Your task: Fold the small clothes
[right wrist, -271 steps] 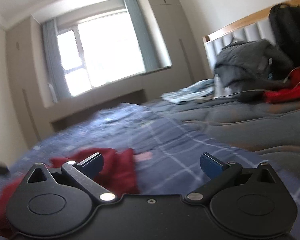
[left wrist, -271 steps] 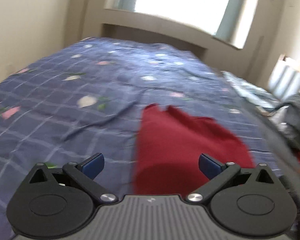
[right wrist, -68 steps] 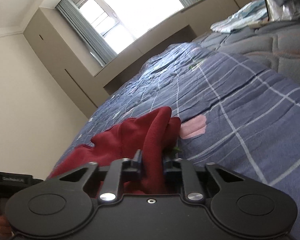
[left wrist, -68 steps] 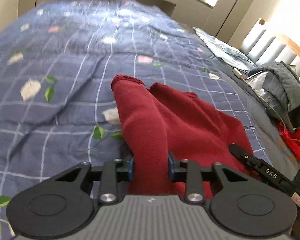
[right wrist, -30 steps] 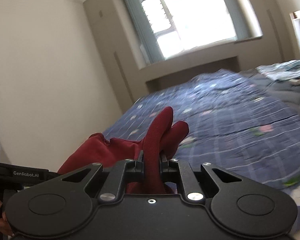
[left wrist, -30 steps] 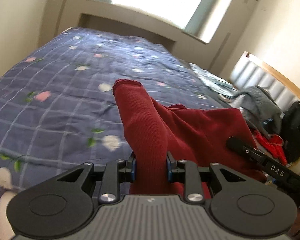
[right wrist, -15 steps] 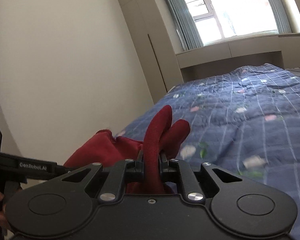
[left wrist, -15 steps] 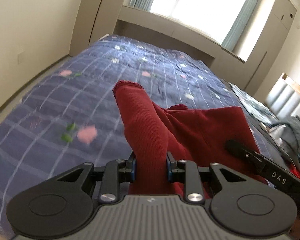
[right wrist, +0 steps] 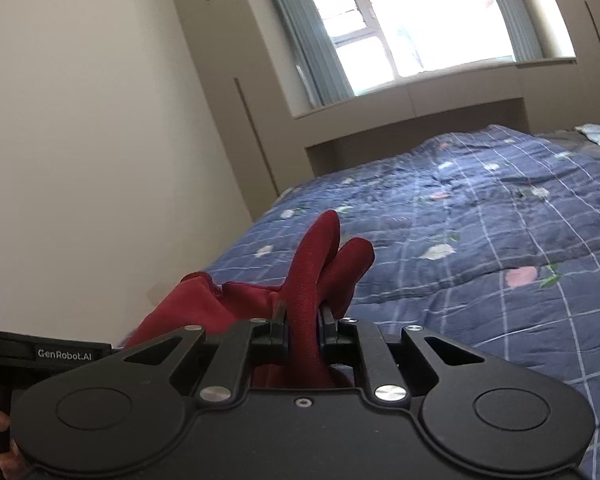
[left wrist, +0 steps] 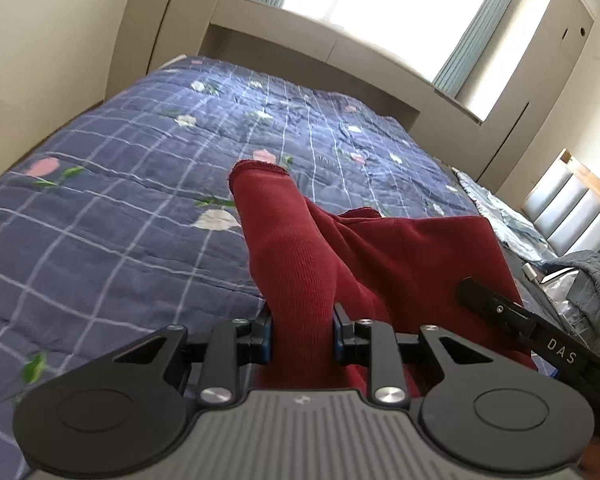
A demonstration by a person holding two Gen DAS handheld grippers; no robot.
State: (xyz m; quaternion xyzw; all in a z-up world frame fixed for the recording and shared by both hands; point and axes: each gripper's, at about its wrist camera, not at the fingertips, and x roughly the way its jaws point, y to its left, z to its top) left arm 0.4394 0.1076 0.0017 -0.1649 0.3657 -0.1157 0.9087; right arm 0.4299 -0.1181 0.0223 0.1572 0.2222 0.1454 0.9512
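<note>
Two hand-held grippers, left hand-held gripper (left wrist: pixel 302 332) and right hand-held gripper (right wrist: pixel 303 326), pinch red garment (left wrist: pixel 380 252) between them.

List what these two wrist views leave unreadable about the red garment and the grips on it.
- Red garment, left wrist view: lower part hidden behind the left gripper; garment type unclear.
- Right wrist view: right gripper body hides the cloth below its pads.
- Either view: whether any cloth touches the blue quilt.
- Pile by the headboard: cut off by the frame edge.
</note>
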